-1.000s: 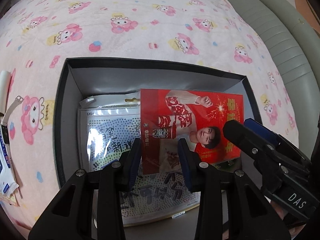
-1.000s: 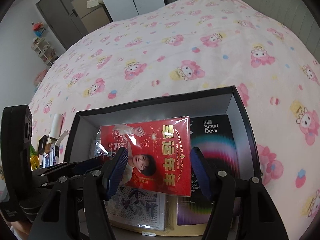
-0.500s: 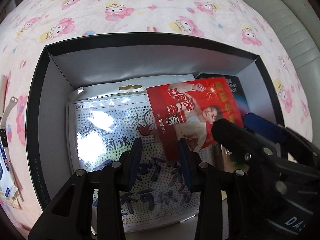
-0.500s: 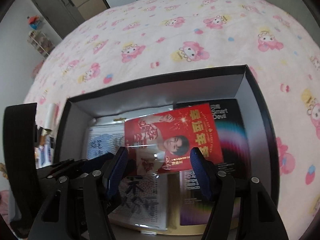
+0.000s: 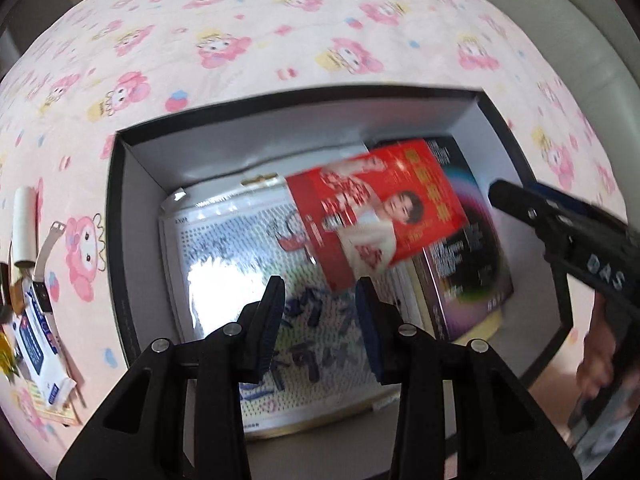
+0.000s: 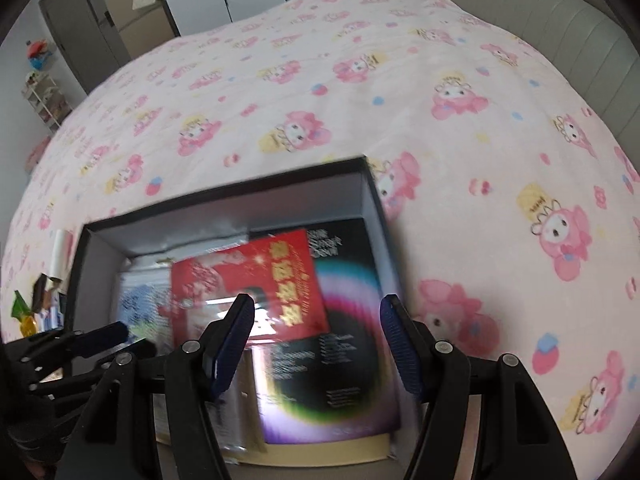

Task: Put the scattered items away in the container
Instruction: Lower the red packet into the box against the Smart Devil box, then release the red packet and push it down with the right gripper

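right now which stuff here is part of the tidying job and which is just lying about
Part of the job:
- black box, the container
- red packet, already inside it
- dotted sheet pack and dark rainbow box, also inside
- scattered items left on the blanket

Just lying about:
- pink blanket
- grey headboard
- shelf and cabinets

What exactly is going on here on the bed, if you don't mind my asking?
A person with a gripper in each hand is tidying loose items into a black box on the pink bedspread. The red packet lies inside atop other flat packages. Both the left gripper and right gripper are open and empty. More items wait beside the box.
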Demonstrator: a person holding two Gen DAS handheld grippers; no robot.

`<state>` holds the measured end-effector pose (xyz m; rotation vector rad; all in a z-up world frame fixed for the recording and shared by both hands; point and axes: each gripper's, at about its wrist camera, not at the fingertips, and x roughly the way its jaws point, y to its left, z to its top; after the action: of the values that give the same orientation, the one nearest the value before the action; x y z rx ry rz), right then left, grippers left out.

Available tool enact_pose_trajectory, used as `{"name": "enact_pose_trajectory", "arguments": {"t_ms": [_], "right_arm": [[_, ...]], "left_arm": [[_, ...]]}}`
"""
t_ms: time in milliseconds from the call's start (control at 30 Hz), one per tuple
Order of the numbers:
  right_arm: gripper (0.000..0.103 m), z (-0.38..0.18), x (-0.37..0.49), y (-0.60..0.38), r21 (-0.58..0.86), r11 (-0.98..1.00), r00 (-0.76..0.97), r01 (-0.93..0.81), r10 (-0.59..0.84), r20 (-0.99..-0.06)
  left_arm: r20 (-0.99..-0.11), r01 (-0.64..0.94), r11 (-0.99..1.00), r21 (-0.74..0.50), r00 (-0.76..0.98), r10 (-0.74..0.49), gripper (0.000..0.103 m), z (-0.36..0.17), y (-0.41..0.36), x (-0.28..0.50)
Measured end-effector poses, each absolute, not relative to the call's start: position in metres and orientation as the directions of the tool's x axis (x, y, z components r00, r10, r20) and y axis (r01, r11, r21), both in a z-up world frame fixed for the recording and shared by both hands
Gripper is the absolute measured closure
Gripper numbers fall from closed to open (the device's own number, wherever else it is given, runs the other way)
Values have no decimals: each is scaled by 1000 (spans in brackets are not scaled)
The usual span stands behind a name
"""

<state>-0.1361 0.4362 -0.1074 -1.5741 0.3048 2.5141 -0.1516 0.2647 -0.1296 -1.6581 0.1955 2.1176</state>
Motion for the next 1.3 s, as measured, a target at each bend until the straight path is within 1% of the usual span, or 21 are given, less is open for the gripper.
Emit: {"name": "enact_pose_trajectory", "arguments": {"t_ms": [167, 233, 367, 467, 567, 733, 833, 867, 933, 1033, 1133, 1200, 1300], "right_arm": [[41, -114, -138, 422, 20, -982, -403, -187, 58, -913], [41, -119, -139, 419, 19, -984, -397, -176, 53, -916], [41, -133, -145, 423, 14, -979, -345, -205, 59, -937], [41, -127, -143, 424, 39, -975, -370, -217, 45, -928], [40, -119, -140, 430, 96, -966, -412, -240, 11, -911], [40, -126, -143, 441, 182, -938, -401, -294, -52, -914], [40, -123, -142, 441, 175, -937, -410, -301, -38, -911], [40, -122, -142, 440, 173, -937, -413, -304, -34, -910], [45, -120, -141, 441, 171, -935, -420, -310, -28, -907], [45, -122, -140, 450, 244, -911, -435, -333, -81, -897], [44, -125, -142, 452, 259, -904, -428, -339, -96, -898], [44, -126, -144, 446, 216, -921, -414, -325, -67, -908], [44, -126, -144, 436, 140, -944, -403, -297, -9, -915]], "left_arm": [[-956, -439, -886, -153, -162, 246, 67, -140, 275, -150], [-956, -432, -888, -159, -157, 248, 67, -144, 277, -151], [-962, -388, -907, -164, -142, 234, 67, -157, 276, -162], [-959, -353, -919, -174, -152, 240, 67, -160, 274, -172], [-950, -308, -931, -198, -174, 259, 67, -158, 272, -184], [-940, -295, -929, -222, -187, 284, 67, -159, 281, -195], [-926, -303, -917, -259, -192, 325, 67, -155, 291, -201], [-923, -298, -915, -272, -189, 336, 69, -156, 291, -202], [-916, -290, -910, -296, -184, 357, 70, -157, 290, -203], [-905, -277, -902, -332, -177, 388, 70, -159, 290, -206], [-892, -264, -892, -368, -171, 419, 69, -161, 290, -208], [-883, -255, -884, -391, -167, 439, 69, -162, 290, -210], [-909, -259, -911, -321, -184, 373, 69, -162, 288, -205]]}}
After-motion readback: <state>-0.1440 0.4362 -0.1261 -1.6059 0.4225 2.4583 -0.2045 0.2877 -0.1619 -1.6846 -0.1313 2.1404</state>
